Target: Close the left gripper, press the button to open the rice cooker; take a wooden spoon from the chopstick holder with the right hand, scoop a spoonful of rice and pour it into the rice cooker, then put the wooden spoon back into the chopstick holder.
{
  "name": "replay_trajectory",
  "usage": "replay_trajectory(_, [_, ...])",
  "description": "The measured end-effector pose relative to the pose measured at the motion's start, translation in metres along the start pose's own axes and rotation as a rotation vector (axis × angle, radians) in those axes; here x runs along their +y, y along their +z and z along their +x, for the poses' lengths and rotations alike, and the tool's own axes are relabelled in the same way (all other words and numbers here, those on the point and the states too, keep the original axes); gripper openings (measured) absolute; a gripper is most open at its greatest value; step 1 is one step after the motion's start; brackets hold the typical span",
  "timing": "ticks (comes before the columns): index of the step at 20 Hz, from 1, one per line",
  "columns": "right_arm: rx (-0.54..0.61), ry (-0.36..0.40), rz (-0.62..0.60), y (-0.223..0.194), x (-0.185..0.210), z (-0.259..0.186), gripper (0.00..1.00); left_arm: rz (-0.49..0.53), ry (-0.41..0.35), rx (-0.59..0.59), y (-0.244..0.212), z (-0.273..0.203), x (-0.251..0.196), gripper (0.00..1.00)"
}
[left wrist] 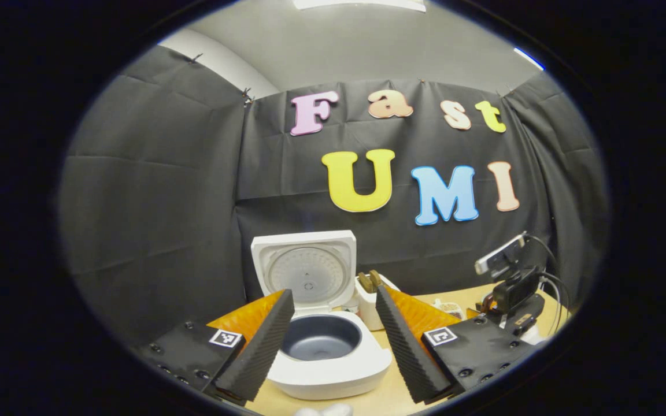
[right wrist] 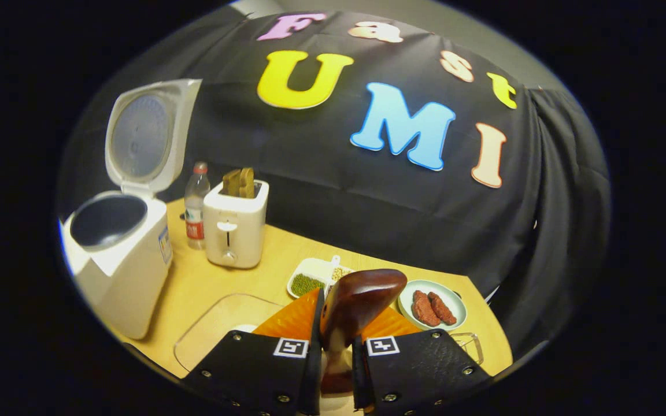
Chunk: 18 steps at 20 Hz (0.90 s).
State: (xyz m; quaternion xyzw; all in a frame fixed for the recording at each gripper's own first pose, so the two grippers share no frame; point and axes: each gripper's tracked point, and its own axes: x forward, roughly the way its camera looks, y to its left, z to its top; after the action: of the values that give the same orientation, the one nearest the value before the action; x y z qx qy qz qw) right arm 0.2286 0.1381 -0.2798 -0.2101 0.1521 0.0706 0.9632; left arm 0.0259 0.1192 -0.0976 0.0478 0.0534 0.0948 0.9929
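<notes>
The white rice cooker [left wrist: 333, 352] stands open, its lid [left wrist: 309, 270] upright and its dark inner pot [left wrist: 321, 336] bare inside. My left gripper [left wrist: 333, 294] is open just in front of it, one finger on either side of the pot. The white chopstick holder [left wrist: 370, 303] with wooden handles sits right behind the cooker. My right gripper [right wrist: 337, 335] is shut on the handle of a dark wooden spoon [right wrist: 362, 300], whose bowl points up and forward. I cannot tell whether it carries rice. The cooker [right wrist: 119, 260] is far left, the holder [right wrist: 236, 225] beside it.
A water bottle [right wrist: 196, 205] stands between cooker and holder. A divided dish of beans [right wrist: 313, 280], a plate with red pieces [right wrist: 432, 306] and a clear tray [right wrist: 217, 323] lie on the wooden table [right wrist: 263, 260]. A dark device with cables [left wrist: 512, 289] stands at the right.
</notes>
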Motion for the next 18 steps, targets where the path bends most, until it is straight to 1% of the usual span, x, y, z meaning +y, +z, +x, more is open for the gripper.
replay_trajectory(2, [0.037,0.015,-0.081,-0.019,0.01,0.007,0.22,0.001,0.006,0.01,-0.005,0.0,0.003,0.98])
replay_trajectory(3, [0.051,0.028,-0.092,-0.027,0.015,0.01,0.22,-0.001,0.008,0.016,-0.006,0.001,0.004,0.98])
replay_trajectory(5, [0.052,0.053,-0.084,-0.028,0.026,0.013,0.23,-0.001,0.015,0.022,-0.01,0.0,0.008,0.98])
replay_trajectory(6, [0.062,0.076,-0.064,-0.031,0.034,0.014,0.22,0.0,0.017,0.024,-0.011,0.0,0.009,0.98])
replay_trajectory(8, [0.076,0.093,-0.035,-0.031,0.041,0.011,0.23,-0.001,0.02,0.03,-0.012,0.0,0.011,0.98])
replay_trajectory(11, [0.1,0.131,0.091,-0.031,0.048,0.008,0.22,0.006,0.023,0.032,-0.012,-0.002,0.013,0.98])
replay_trajectory(18, [0.154,0.17,0.54,-0.027,0.037,0.008,0.23,-0.006,0.022,0.041,-0.013,0.0,0.018,0.98])
